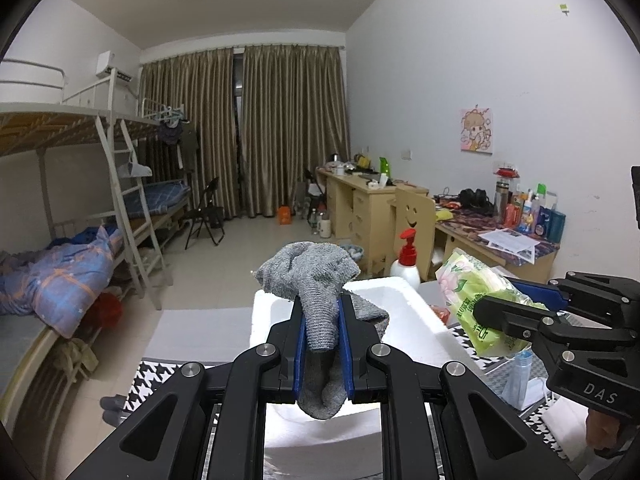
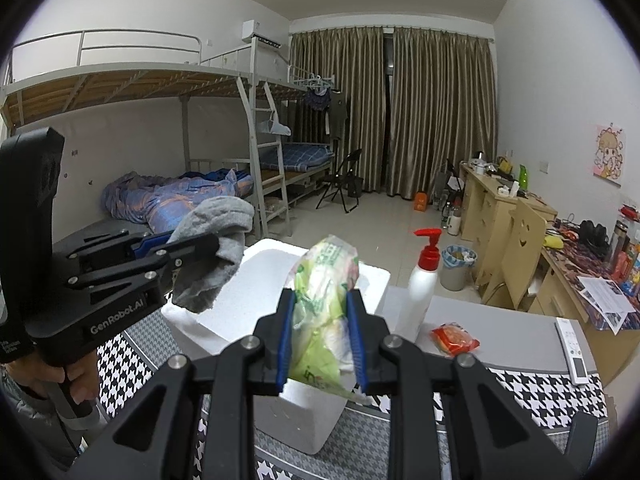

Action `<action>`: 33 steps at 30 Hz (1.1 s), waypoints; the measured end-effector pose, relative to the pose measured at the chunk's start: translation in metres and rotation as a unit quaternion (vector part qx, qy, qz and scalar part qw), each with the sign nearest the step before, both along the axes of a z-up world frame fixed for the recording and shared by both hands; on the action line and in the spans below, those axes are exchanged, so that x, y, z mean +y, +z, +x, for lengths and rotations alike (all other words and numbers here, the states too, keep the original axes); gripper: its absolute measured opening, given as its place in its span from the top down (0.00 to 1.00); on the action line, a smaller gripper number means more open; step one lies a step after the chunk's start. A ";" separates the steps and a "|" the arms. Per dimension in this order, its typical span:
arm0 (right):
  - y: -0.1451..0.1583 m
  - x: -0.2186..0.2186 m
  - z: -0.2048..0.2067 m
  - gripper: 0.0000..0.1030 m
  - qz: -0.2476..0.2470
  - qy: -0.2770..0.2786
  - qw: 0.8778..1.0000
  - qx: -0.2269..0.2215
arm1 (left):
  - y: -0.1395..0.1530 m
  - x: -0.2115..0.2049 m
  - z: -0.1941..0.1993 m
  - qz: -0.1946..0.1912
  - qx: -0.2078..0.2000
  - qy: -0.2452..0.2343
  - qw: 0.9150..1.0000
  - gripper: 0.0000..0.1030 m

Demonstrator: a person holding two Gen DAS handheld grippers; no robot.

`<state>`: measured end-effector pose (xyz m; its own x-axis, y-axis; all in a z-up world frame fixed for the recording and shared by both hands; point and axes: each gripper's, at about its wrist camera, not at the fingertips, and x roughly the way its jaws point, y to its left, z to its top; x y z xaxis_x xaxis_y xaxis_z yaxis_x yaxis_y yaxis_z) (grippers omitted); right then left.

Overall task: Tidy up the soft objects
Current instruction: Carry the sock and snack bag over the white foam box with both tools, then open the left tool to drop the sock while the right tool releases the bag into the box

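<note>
Grippers both loaded: my left gripper point(image 1: 323, 334) clamps a grey sock point(image 1: 316, 280), my right gripper point(image 2: 322, 332) a tissue pack point(image 2: 326, 280), foam box point(image 2: 276, 280) at twelve o'clock; neither deposited yet.

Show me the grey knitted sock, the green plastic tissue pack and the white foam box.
Grey knitted sock point(image 1: 320, 320), left wrist view, its middle.
Green plastic tissue pack point(image 2: 320, 312), right wrist view, its middle.
White foam box point(image 2: 276, 258), right wrist view, far rim.

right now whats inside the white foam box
Little shows. The foam box has bare white inner wall at its far corner; nothing visible there. The grey sock in the left gripper and the tissue pack in the right gripper cover the rest.
</note>
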<state>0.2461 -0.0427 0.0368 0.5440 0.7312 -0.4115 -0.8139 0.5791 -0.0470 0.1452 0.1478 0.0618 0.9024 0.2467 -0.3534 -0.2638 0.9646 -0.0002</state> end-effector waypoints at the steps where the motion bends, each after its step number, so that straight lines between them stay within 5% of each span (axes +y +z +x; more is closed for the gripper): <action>1: 0.000 0.001 0.000 0.71 -0.001 0.000 1.000 0.000 | -0.001 0.001 0.001 0.000 0.002 0.002 1.000 0.85; 17: -0.003 0.013 0.003 0.71 -0.011 -0.001 1.000 0.010 | -0.008 0.021 0.012 -0.016 0.022 0.001 1.000 0.83; 20: -0.002 0.015 0.002 0.71 -0.013 0.000 1.000 0.007 | -0.009 0.024 0.015 -0.026 0.024 -0.003 0.999 0.62; 22: -0.002 0.015 0.001 0.71 -0.013 0.001 1.000 0.005 | -0.009 0.026 0.012 -0.028 0.019 -0.001 0.999 0.38; 24: -0.002 0.015 0.001 0.71 -0.012 0.001 1.000 0.005 | -0.008 0.027 0.010 -0.030 0.012 0.001 0.999 0.37; 28: -0.002 0.015 0.001 0.71 -0.012 0.000 1.000 0.005 | -0.007 0.032 0.003 -0.038 0.001 0.010 0.999 0.14; 33: -0.004 0.021 0.001 0.71 -0.019 0.001 1.000 0.005 | -0.005 0.031 -0.005 -0.025 -0.013 0.020 0.999 0.04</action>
